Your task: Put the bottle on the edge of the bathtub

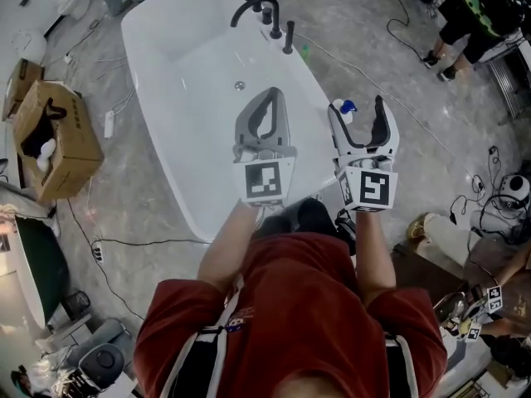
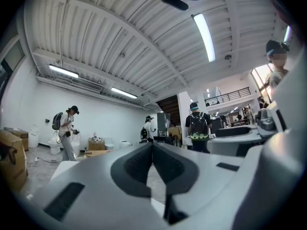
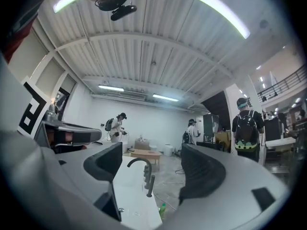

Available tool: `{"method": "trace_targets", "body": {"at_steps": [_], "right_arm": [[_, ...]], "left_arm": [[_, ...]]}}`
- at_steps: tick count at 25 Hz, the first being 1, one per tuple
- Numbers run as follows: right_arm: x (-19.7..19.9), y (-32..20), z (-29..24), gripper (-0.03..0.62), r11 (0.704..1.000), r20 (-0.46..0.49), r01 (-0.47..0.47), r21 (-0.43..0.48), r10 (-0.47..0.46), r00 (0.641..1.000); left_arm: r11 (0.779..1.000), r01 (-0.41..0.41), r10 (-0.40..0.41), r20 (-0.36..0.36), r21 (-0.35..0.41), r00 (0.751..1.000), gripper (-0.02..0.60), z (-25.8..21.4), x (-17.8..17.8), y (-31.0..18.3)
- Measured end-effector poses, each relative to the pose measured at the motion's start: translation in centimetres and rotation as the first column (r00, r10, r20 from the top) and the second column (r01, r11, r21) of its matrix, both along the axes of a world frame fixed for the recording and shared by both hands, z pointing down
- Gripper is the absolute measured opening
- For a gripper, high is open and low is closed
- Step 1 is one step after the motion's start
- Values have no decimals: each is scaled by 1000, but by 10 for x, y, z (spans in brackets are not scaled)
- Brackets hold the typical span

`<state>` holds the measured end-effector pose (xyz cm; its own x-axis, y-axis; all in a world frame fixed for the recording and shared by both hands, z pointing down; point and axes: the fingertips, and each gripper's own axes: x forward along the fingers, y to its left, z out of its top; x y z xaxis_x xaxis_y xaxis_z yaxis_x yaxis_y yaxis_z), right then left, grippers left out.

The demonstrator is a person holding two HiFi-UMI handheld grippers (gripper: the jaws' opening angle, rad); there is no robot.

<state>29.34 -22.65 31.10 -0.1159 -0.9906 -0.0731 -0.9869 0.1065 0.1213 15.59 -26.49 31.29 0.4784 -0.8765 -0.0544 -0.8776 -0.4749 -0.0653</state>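
Noted left gripper (image 1: 270, 98) pressed together, empty, over bathtub (image 1: 191, 65) interior. Found right gripper (image 1: 358, 106) spread, empty, above right rim. Spotted green bottle (image 3: 162, 210), apparently on floor (image 1: 373, 48) beside tub, near faucet (image 1: 261, 13).

Red short-sleeved shirt (image 1: 307, 305) (dark-strapped, perhaps); left gripper (image 1: 271, 94) grey, right gripper (image 1: 358, 104) white.

Green bottle (image 1: 304, 51) on floor beside bathtub (image 1: 158, 44)
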Motion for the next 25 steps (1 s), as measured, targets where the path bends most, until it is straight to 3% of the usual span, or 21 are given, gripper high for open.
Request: {"method": "trace_targets", "body": {"at_steps": [10, 21, 25], "right_arm": [[9, 34, -56, 387, 991, -21, -88, 103, 90, 996], [68, 71, -58, 387, 984, -5, -151, 96, 152, 988], [87, 84, -55, 385, 982, 0, -166, 89, 166, 986]], "left_arm": [[996, -78, 79, -29, 35, 996, 17, -38, 14, 18], [991, -126, 128, -33, 53, 991, 17, -51, 75, 42], [987, -151, 151, -2, 60, 989, 17, -48, 95, 54]]}}
